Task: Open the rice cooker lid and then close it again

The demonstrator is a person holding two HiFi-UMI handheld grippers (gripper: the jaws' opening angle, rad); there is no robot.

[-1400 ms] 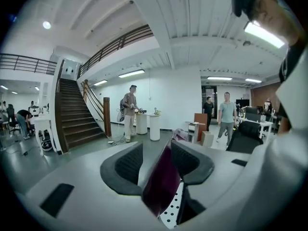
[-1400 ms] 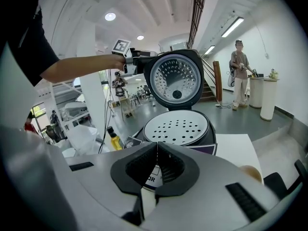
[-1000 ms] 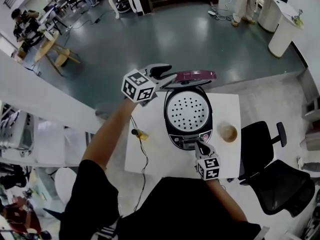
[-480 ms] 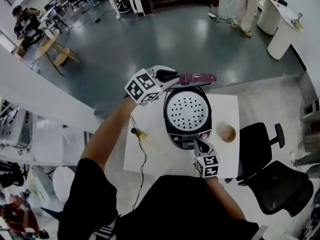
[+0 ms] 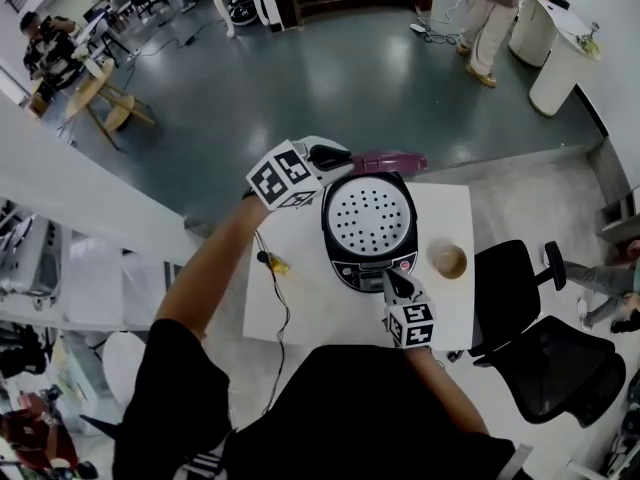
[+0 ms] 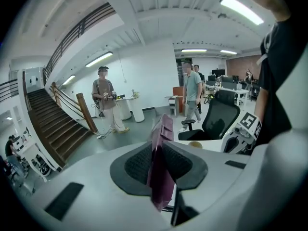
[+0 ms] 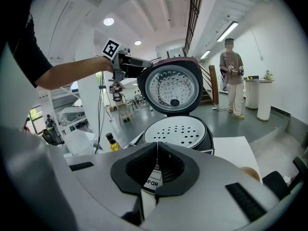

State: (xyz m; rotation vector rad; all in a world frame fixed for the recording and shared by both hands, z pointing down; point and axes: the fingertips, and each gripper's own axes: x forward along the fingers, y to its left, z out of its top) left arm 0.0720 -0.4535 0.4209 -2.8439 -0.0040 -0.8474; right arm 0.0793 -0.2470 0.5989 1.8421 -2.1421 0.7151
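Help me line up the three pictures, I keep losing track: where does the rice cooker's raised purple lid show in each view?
Head view: lid at upper centre, a thin purple strip seen edge-on, beyond the cooker body.
Left gripper view: lid at centre, edge-on, tall and purple.
Right gripper view: lid at upper centre, its round metal underside facing the camera.
Shared landmark: the standing person in light clothes near the stairs.

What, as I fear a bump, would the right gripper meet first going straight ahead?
Most likely the rice cooker's front panel, right beyond the right gripper; whether they already touch is unclear.
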